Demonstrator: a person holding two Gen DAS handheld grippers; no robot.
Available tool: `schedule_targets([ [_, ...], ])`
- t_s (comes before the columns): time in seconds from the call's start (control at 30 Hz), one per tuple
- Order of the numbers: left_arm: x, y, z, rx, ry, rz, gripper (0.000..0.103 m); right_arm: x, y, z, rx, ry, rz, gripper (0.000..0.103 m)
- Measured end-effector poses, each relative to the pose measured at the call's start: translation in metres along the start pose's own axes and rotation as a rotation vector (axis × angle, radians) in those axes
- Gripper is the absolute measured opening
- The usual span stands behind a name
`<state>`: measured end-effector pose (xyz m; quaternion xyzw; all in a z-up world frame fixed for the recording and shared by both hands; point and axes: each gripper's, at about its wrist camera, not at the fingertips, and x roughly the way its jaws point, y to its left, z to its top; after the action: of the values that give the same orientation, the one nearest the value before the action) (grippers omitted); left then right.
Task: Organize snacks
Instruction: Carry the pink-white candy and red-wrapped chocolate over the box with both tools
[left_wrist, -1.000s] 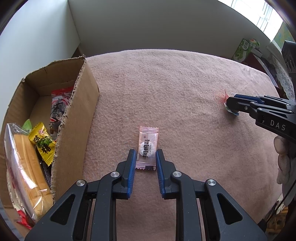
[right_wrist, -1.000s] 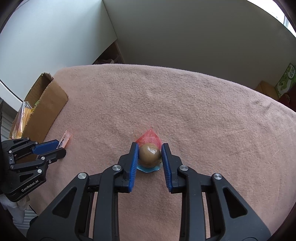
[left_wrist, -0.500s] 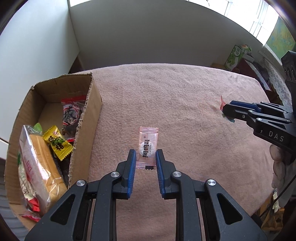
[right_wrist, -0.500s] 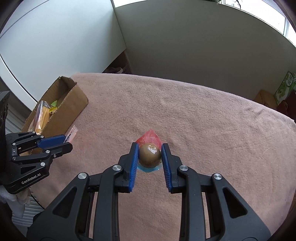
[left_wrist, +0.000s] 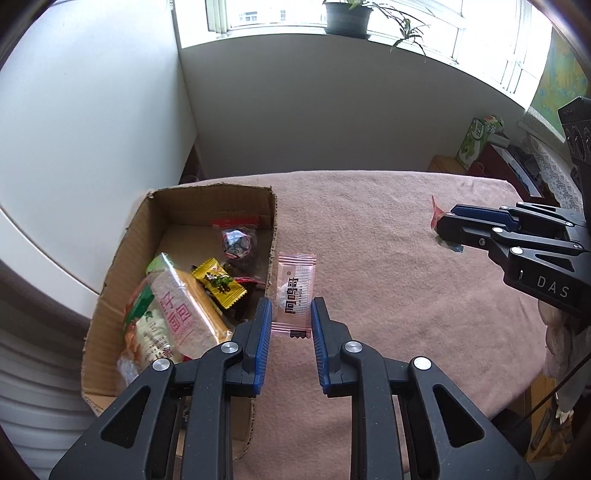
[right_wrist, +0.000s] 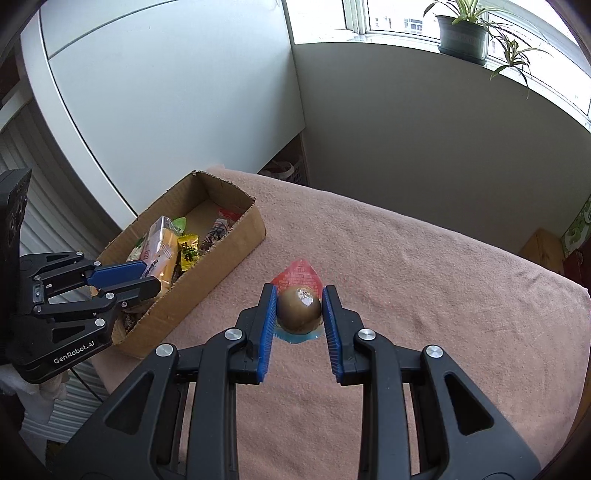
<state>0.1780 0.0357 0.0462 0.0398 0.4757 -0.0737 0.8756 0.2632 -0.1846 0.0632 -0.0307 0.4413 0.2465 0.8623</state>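
While cardboard box (left_wrist: 207, 192) at ten o'clock already holds several snacks, left gripper (left_wrist: 291, 325) clamps pink sachet (left_wrist: 295, 295), right gripper (right_wrist: 298, 314) clamps wrapped egg (right_wrist: 299, 308); both await boxing.

This looks like a room in a home. A table (right_wrist: 424, 266) is covered with a pink fleece blanket, and a potted plant (right_wrist: 463, 35) trails over the sill of a bright window (left_wrist: 280, 14). An open cardboard box (left_wrist: 122, 254) holds packaged snacks. At the right, a lace cloth (left_wrist: 554, 173) and a green carton (left_wrist: 474, 138) sit among household clutter.
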Motion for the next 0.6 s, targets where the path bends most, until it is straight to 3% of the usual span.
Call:
schedule_targets([
  [0.3, -0.024, 0.041, -0.015, -0.03, -0.041, 0.033, 0.02, 0.01, 0.057, 0.019, -0.052, -0.016, 0.048, 0.026],
  [0.6, -0.021, 0.09, -0.028, -0.108, -0.041, 0.038, 0.02, 0.051, 0.094, 0.04, -0.061, 0.01, 0.071, 0.026],
])
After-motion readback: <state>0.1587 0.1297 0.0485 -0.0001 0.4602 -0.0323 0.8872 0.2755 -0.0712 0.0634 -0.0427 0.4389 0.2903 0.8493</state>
